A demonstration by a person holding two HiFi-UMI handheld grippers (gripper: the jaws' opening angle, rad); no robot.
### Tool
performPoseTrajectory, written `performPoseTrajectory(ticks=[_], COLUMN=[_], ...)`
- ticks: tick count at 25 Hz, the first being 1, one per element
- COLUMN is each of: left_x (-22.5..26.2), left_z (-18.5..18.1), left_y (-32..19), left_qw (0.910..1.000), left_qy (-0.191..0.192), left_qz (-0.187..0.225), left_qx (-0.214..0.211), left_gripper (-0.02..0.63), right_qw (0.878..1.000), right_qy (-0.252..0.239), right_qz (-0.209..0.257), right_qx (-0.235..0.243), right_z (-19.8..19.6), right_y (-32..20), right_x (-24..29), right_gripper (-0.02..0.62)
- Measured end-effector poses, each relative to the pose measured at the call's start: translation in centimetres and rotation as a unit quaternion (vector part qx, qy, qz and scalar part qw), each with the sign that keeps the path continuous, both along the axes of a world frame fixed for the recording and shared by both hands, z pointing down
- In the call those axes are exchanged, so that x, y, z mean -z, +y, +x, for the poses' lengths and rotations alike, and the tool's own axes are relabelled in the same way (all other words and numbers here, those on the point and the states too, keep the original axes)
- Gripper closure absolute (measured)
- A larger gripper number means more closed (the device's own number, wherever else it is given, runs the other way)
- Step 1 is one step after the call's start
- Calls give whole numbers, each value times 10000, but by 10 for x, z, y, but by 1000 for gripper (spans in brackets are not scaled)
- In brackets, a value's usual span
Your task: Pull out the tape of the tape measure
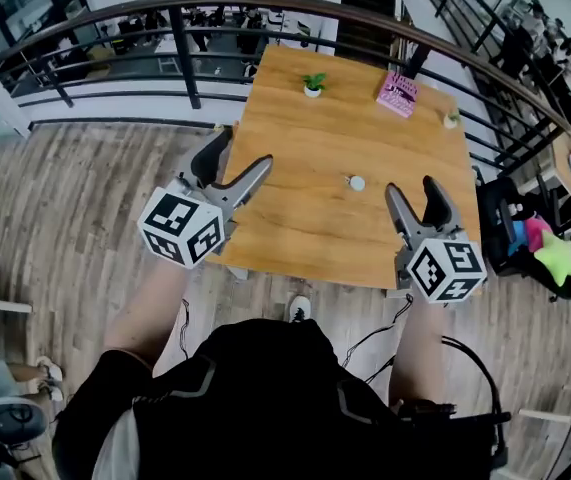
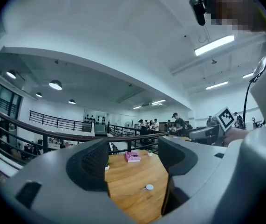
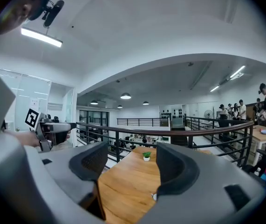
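Two grippers hover over the wooden table's (image 1: 305, 218) near edge in the head view, the left gripper (image 1: 240, 158) and the right gripper (image 1: 412, 193). The small white tape measure (image 1: 356, 182) lies on the table between them. Left gripper view: jaws wide apart, holding nothing. Right gripper view: jaws apart, also holding nothing.

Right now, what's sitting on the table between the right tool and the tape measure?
Nothing. In the head view, only bare wooden table separates the right tool from the small white tape measure.
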State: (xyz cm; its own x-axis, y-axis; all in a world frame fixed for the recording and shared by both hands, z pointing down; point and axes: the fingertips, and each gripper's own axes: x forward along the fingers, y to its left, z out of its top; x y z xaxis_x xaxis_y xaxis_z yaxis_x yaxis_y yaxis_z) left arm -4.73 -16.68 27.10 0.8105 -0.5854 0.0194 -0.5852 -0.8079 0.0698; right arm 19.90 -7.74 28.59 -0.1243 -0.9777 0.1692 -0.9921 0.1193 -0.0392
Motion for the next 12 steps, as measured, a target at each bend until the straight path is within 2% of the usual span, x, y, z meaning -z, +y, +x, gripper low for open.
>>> performPoseTrajectory(ticks=[4,8,12], left_x=[-12,-12,-27], left_z=[35,48,62], left_y=[-11,-39,-58], left_qw=[9993,9990,9974], left_qy=[-300,-90,-335], left_qz=[5,-6,-130], left_qx=[203,444,628], left_gripper=[273,273,273], right_qw=[9996,9988,9975], right_qy=[-20,-26,-9], right_qz=[7,-75,-102], right_qx=[268,477,697], right_z=[37,56,73], right_y=[-22,-55,-80], right_x=[-10,-19,-21], right_gripper=[278,278,278])
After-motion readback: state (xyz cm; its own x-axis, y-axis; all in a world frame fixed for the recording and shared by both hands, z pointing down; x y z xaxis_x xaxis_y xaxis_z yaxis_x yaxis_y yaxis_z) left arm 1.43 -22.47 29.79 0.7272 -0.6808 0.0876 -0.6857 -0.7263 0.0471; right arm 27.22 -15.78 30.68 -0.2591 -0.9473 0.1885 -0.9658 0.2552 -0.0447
